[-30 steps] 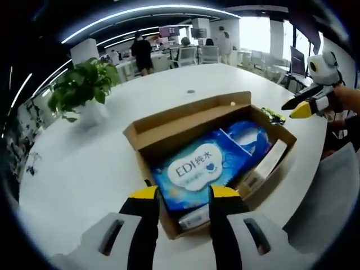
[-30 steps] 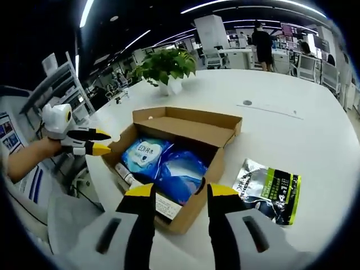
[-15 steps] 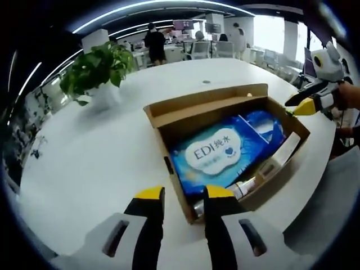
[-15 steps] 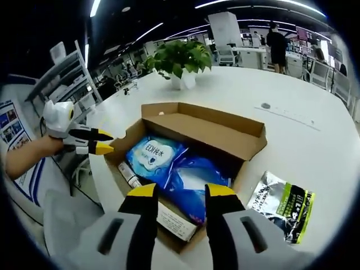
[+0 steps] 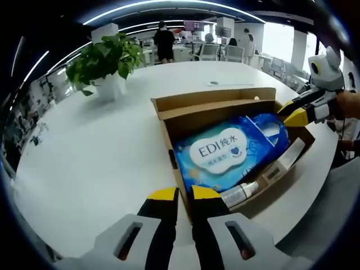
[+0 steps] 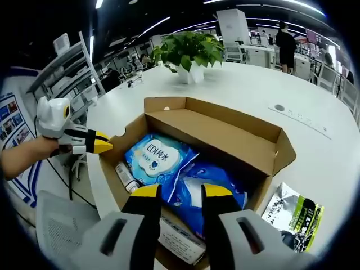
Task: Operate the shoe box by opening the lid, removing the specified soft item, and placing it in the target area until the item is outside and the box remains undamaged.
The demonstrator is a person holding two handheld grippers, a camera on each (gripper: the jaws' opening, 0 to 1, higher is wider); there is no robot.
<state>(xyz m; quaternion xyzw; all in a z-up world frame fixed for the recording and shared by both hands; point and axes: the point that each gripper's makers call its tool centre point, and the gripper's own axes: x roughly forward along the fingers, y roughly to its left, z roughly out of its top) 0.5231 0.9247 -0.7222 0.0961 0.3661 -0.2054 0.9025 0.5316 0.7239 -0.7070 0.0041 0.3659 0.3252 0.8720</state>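
An open cardboard shoe box (image 5: 214, 109) (image 6: 225, 132) lies on a white table, its lid folded back. Inside lies a blue wet-wipes pack (image 5: 219, 154) (image 6: 154, 157) marked EDI, beside a second blue soft pouch (image 5: 267, 126) (image 6: 208, 183). A small bottle (image 5: 239, 194) (image 6: 124, 177) and a white carton (image 5: 287, 160) (image 6: 180, 239) line one side. My left gripper (image 5: 184, 194) (image 6: 104, 143) has its jaws drawn close on the box's end wall by the wipes pack. My right gripper (image 6: 181, 191) (image 5: 292, 111) hangs open over the blue pouch at the opposite end.
A potted plant (image 5: 107, 56) (image 6: 191, 50) stands on the table beyond the box. A silver, green and black packet (image 6: 298, 216) lies on the table beside the box. A mesh chair (image 6: 56, 236) sits off the table edge. People stand at desks far behind.
My left jaws have narrowed from wide apart to nearly together at the box's end wall. My right gripper has come in over the blue pouch. Both views have drawn closer to the box.
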